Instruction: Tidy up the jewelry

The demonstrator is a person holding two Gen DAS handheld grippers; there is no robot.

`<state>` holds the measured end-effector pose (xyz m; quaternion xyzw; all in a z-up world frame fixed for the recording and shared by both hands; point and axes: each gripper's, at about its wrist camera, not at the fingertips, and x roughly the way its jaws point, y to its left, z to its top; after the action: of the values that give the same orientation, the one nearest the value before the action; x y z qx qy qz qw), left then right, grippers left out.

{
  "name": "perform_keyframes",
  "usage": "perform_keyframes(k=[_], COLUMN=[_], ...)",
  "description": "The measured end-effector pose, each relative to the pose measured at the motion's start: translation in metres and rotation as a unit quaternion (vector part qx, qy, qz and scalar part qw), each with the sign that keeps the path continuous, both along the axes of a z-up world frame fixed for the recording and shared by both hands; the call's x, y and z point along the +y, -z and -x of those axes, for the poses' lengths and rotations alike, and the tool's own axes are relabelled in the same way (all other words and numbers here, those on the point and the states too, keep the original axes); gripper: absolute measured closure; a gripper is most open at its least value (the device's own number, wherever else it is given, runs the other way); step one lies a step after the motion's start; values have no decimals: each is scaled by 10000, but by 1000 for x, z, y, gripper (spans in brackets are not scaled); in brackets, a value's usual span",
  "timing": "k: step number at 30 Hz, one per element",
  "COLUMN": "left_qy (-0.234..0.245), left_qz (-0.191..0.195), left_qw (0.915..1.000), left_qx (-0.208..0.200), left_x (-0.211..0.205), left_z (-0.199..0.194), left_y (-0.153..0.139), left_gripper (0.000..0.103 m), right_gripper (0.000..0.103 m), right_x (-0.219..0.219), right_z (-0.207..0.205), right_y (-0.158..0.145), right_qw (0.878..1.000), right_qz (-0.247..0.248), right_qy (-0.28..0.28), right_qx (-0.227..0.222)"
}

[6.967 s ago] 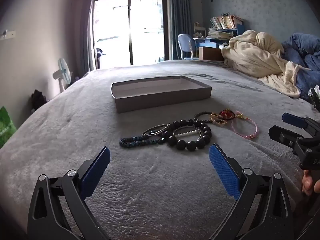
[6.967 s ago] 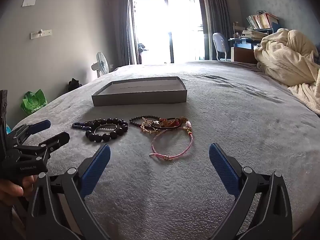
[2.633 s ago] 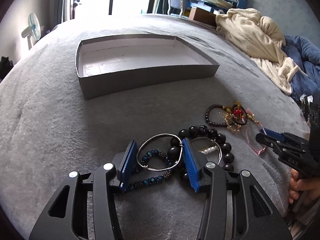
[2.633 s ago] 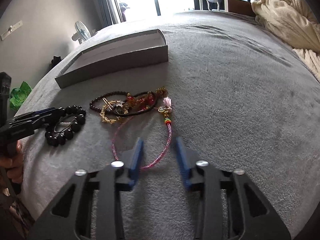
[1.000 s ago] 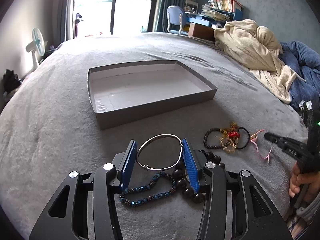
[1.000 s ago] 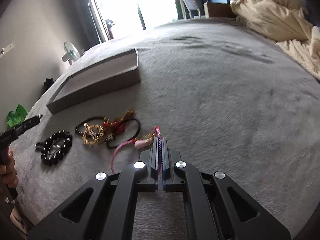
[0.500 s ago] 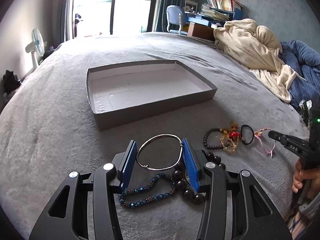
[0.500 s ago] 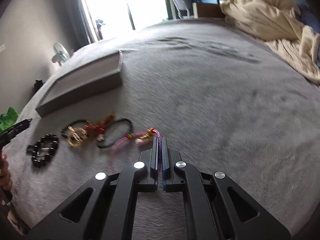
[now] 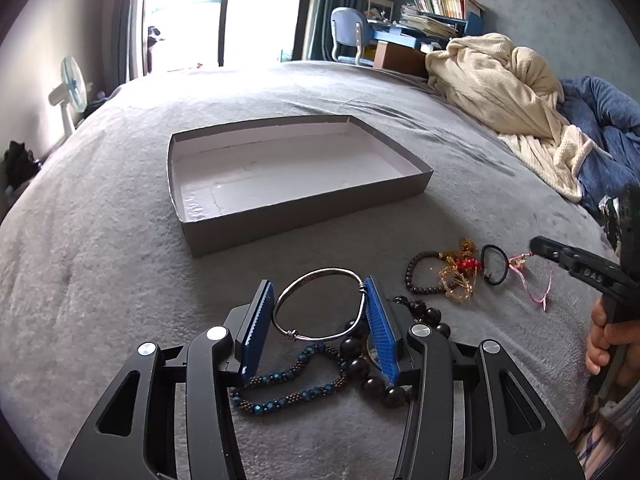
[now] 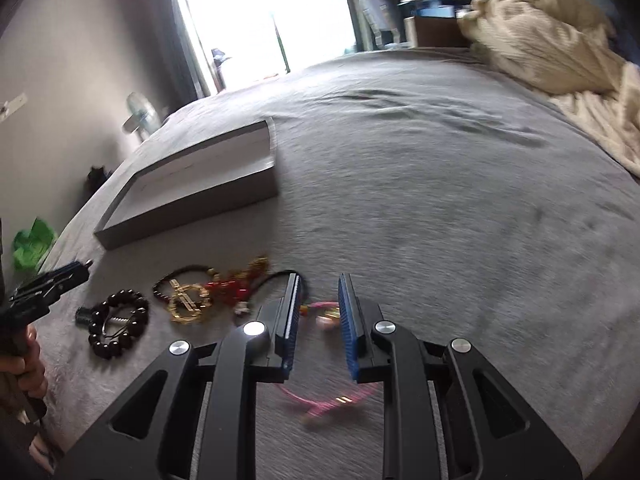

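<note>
While the left gripper (image 9: 320, 312) hangs low over the grey bedspread (image 9: 100, 248), its blue pads (image 9: 378, 320) are pressed against either side of a thin silver bangle (image 9: 320, 306), which sits clamped between them and held off the cloth. Just beneath and slightly toward the handle lie a string of small blue beads (image 9: 288, 388) and a bracelet of large black beads (image 9: 372, 376), partly hidden behind the right-hand pad. Straight ahead of that claw, a little way off, stands the shallow grey cardboard tray (image 9: 312, 212) with its pale floor showing. Off to its right sits a tangle of a dark-bead bracelet (image 9: 416, 276), gold chain with red bits (image 9: 460, 276) and a black hair tie (image 9: 494, 264). The right gripper (image 10: 318, 316) has its fingers standing apart with a narrow gap, nothing pinched in them. A pink cord bracelet (image 10: 332, 398) lies on the bedspread under that gap, trailing back toward the handle, blurred; I cannot tell whether it touches either pad. From this claw the gold and red tangle (image 10: 208, 292) is just to the left, the black beads (image 10: 114, 324) farther left, and the tray (image 10: 192, 208) ahead and left. A cream blanket (image 10: 544, 32) is heaped far ahead to the right.
</note>
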<state>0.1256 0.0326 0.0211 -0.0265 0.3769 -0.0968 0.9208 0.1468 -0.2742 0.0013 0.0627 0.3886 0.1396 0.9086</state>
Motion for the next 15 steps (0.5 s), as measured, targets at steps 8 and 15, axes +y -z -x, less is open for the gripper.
perform_keyframes(k=[8, 15], left_qy=[-6, 3], left_qz=[-29, -28], left_qw=[10000, 10000], left_qx=[-33, -92], left_x=[1, -2], left_z=[2, 3], left_y=[-3, -10], left_gripper=[55, 55], right_gripper=[97, 101], right_x=[22, 8], right_z=[-32, -16], right_y=[26, -32], right_qw=[9973, 9978], right_qz=[207, -509], right_qy=[-327, -391], right_qx=[630, -147])
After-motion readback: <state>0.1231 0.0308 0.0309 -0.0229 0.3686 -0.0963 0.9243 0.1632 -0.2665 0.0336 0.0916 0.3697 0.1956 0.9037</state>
